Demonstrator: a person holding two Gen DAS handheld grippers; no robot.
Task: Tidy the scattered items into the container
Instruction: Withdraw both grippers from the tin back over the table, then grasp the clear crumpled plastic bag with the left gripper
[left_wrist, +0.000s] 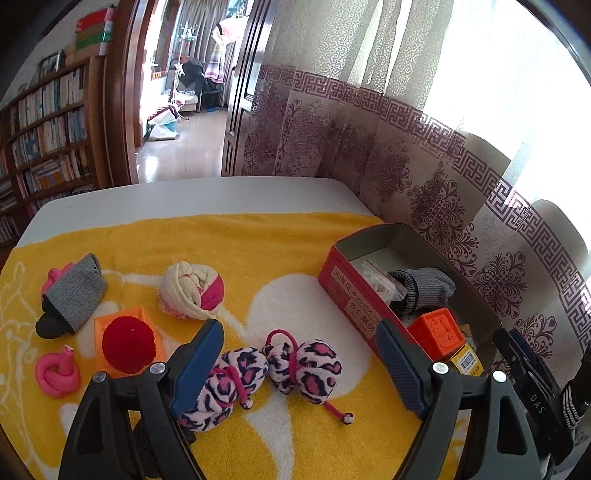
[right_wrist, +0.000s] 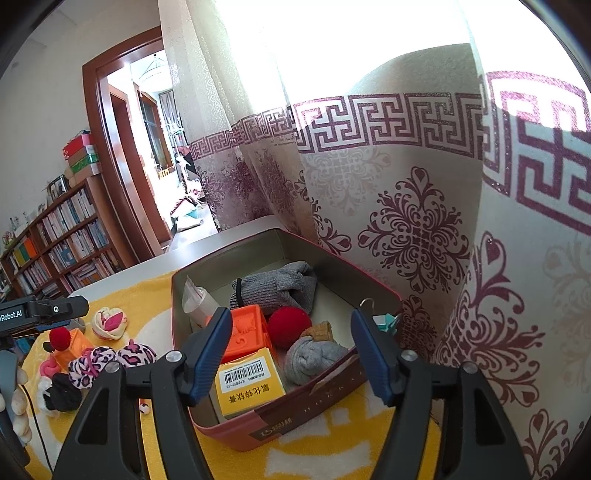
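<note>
We have the left gripper pitched down over the yellow towel, jaws wide apart, nothing clamped. Left to right on the towel: pink coil, grey sock roll, red ball sitting on an orange block, cream-pink knot, then the leopard-print pair lying between the fingers, untouched. The red tin sits at the right, against the curtain. Our right gripper hangs over the tin's near end, spread apart and empty; below it are an orange cube, yellow box, red pompom, and grey socks.
</note>
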